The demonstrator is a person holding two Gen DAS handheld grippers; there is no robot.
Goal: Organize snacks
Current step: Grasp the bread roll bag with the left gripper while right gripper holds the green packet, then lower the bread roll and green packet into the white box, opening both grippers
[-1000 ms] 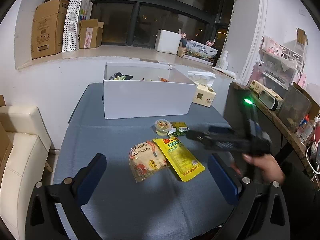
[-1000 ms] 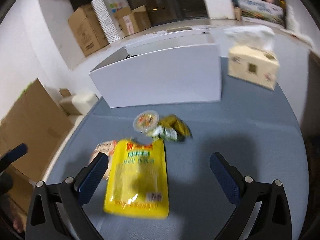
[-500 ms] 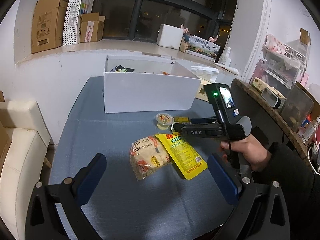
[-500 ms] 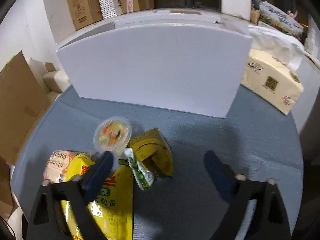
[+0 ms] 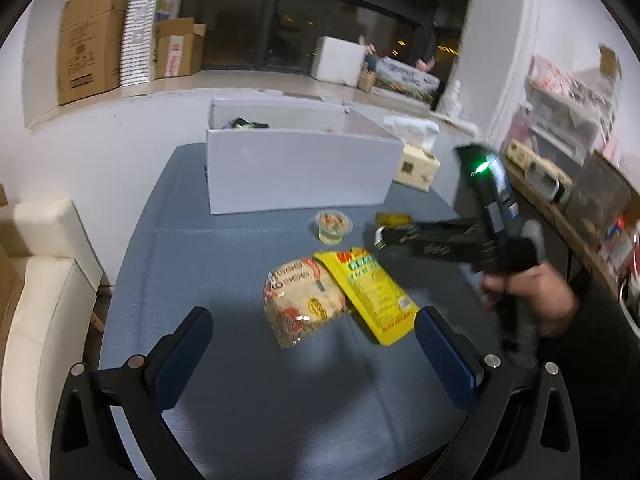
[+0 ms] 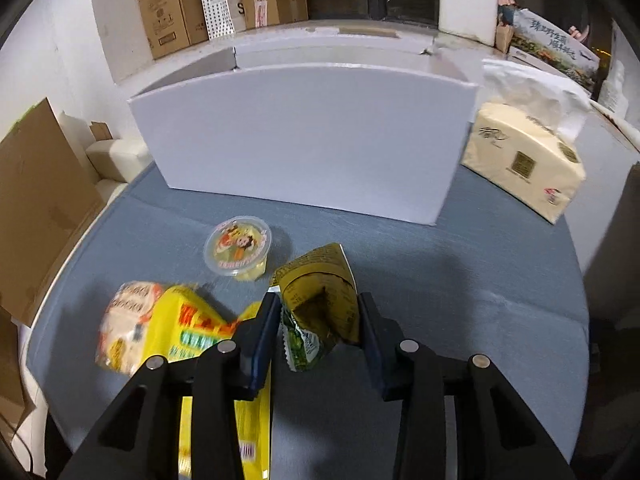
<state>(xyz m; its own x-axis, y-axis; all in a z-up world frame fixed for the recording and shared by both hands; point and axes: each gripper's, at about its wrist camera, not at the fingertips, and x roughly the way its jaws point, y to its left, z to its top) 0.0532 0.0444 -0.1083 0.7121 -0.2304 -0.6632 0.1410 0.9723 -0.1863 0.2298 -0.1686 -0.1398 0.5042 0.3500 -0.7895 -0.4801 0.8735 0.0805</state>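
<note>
Right wrist view: crinkly olive-and-green foil snack packet pinched between the dark blue pads of the right gripper, jaws closed in tight on both sides, packet bunched up and creased. Just left of it, small round clear plastic jelly cup with cartoon lid, sitting upright on the blue-grey textured tablecloth. Flat glossy yellow pouch and soft see-through bread bag lying under the left finger, blurry. Tall plain white cardboard box right behind, cream tissue pack off to its right. Left wrist view: left gripper spread wide over bare cloth, holding nothing, bread bag between the fingers further out.
</note>
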